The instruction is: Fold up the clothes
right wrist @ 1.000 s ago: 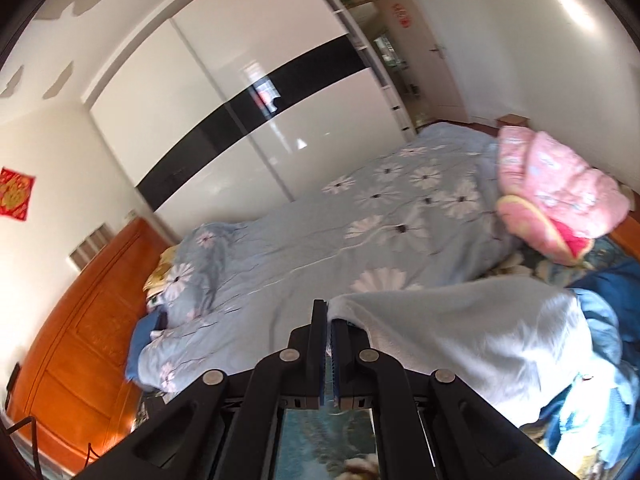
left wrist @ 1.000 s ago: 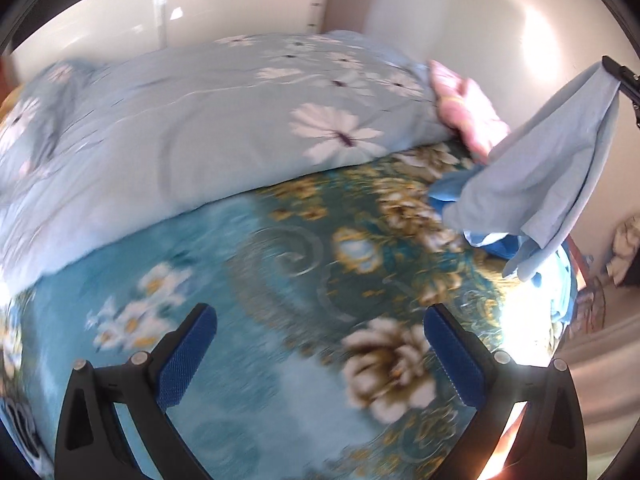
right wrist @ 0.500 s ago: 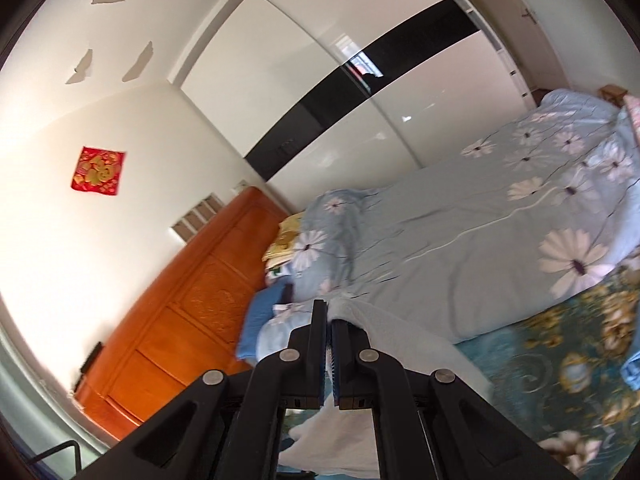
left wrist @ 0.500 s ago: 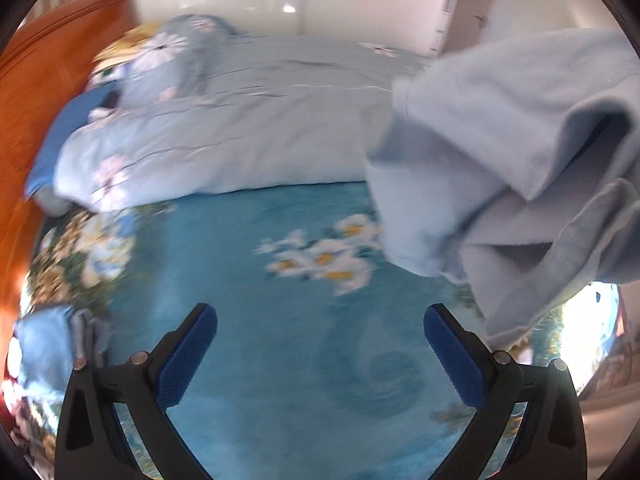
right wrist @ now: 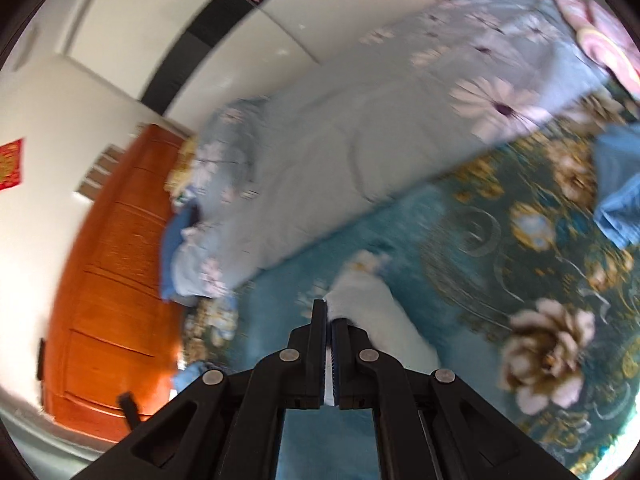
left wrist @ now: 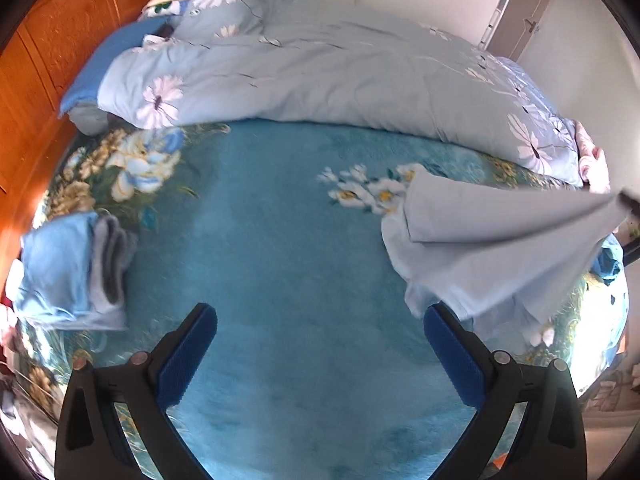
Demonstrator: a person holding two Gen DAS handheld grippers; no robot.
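- Currently two grippers in play: left gripper [left wrist: 320, 344] with blue pads [left wrist: 188, 356] spread wide, nothing between them, hovering over bare teal floral bedspread [left wrist: 280, 240].
- Right gripper [right wrist: 329, 320] pinched tight on one corner of a pale blue garment [right wrist: 376, 312]; cloth trailing down and away to the right of the fingers.
- One garment being worked: in left wrist view seen as pale blue garment [left wrist: 500, 240], pulled taut toward the right edge, lower part resting on the bedspread, just beside the left gripper's right pad.
- One stack of folded clothes [left wrist: 72, 272] at far left of the bedspread, blue and grey layers; exact number of pieces not readable.
- One rolled light-blue daisy duvet [left wrist: 320, 64] along the far side of the bed; one orange wooden headboard [left wrist: 60, 40].
- Only in right wrist view: one red wall ornament [right wrist: 10, 164], one black-banded wardrobe [right wrist: 240, 40], further blue cloth [right wrist: 616, 184] at right edge. View blurred.
- Only in left wrist view: the folded stack in full, one door [left wrist: 528, 12].
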